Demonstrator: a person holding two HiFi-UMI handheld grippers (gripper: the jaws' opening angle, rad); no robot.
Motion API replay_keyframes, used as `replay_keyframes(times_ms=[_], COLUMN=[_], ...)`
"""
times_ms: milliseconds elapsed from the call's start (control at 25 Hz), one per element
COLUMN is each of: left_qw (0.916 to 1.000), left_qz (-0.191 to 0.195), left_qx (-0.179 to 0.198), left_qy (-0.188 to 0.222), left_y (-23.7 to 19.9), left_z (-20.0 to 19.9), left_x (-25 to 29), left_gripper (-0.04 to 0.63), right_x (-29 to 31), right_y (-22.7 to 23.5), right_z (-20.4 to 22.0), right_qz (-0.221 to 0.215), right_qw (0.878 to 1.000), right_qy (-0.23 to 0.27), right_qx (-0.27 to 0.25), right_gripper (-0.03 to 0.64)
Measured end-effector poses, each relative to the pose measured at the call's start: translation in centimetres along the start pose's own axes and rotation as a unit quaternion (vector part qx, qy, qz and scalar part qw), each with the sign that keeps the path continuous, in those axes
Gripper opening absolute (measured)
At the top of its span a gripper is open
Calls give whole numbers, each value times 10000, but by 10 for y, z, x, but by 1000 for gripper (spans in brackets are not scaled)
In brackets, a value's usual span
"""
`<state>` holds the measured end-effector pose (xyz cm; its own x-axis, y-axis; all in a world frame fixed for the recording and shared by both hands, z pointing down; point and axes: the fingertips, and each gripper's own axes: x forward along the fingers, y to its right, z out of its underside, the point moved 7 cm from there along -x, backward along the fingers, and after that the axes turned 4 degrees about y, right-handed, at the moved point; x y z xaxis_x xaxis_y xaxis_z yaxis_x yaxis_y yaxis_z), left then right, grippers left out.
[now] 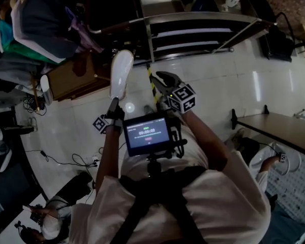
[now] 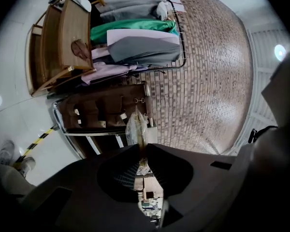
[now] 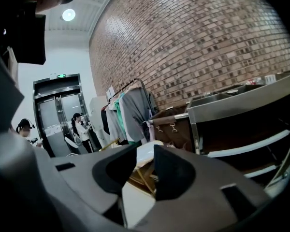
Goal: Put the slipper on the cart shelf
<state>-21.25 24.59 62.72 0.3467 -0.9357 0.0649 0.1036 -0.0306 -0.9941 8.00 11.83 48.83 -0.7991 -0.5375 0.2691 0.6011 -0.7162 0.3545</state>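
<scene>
The left gripper (image 1: 115,102) pinches the heel end of the white slipper (image 1: 121,74), probably light, floppy and slippery, while the right gripper (image 1: 164,79) gapes empty beside the cart (image 1: 193,18).

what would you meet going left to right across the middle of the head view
brown wooden shelf unit → white flat slipper → right gripper with its marker cube → dark-topped table at the right edge
</scene>
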Motion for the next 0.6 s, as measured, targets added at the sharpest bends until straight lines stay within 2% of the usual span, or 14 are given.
replay_keyframes(times_ms=[280, 600], left_qw=[9984, 9956], left_qz=[312, 394], left_qx=[-295, -362], left_qy=[-377, -772], left_y=[17, 21], left_z=[9, 25], left_x=[-3, 13], left_gripper=[51, 51], right_x=[-9, -14], right_y=[-39, -42], right_z=[4, 9], right_qz=[332, 481], right_qw=[9991, 9980], right_qy=[250, 400], right_qx=[75, 131], right_gripper=[115, 115])
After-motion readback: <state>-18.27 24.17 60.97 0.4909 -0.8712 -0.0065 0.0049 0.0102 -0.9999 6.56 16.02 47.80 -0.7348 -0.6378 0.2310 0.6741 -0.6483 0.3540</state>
